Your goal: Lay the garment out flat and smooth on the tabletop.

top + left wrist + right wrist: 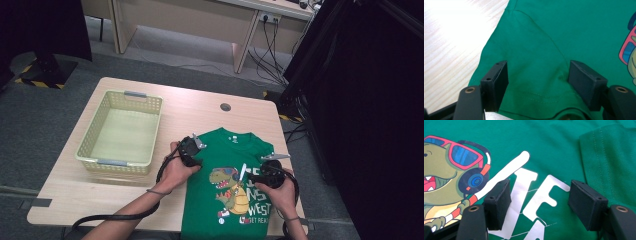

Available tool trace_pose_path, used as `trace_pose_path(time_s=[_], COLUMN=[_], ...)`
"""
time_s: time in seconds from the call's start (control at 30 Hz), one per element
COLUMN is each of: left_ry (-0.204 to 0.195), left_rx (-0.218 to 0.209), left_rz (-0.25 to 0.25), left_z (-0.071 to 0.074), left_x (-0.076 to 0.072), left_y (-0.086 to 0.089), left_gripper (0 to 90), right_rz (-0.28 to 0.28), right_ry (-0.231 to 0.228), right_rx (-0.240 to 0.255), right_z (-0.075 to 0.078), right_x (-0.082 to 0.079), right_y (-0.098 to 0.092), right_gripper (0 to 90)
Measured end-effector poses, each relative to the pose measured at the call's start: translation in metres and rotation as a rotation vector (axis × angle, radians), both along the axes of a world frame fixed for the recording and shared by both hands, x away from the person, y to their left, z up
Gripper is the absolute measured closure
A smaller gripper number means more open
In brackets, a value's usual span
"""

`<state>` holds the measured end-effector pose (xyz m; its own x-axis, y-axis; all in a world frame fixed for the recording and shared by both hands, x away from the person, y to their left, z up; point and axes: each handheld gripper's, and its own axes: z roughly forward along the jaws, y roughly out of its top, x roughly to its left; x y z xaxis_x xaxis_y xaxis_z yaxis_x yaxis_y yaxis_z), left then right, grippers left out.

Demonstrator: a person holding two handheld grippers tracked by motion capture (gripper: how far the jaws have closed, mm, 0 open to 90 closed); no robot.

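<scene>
High view first: a green T-shirt lies flat on the near right part of the wooden table, dinosaur print up, with a pale yellow basket well off to its left. Both hands are down on the shirt — the left gripper at the left sleeve, the right gripper over the print. Left gripper view: jaws spread wide, the sleeve lying between them, pads not pressing it. Right gripper view: jaws spread too, straddling the white lettering beside the dinosaur — nothing pinched.
</scene>
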<state>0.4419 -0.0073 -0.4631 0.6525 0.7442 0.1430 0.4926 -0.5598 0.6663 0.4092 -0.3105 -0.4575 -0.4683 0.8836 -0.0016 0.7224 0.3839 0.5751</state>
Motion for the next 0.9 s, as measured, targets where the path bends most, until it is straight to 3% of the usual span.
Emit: trace_pose_path(time_s=[0.37,0.53,0.67,0.9], left_ry=[-0.028,-0.057,-0.076,-0.088], left_rx=[-0.008,-0.032,-0.051,-0.072], left_rz=[0.026,0.013,0.000,-0.015], left_z=[0.004,0.014,0.020,0.023], left_x=[0.001,-0.006,-0.012,-0.021], left_y=[0.003,0.006,0.005,0.004], left_gripper=[28.0,28.7,27.8,23.7], right_rz=[0.012,0.021,0.047,0.040], right_ry=[-0.003,-0.026,-0.009,0.001], right_rx=[0.001,0.002,-0.024,-0.016], right_z=[0.000,0.006,0.005,0.001], right_x=[0.015,0.008,-0.002,0.001], right_y=[0.011,0.016,0.020,0.025], right_gripper=[35.3,36.1,36.2,36.2])
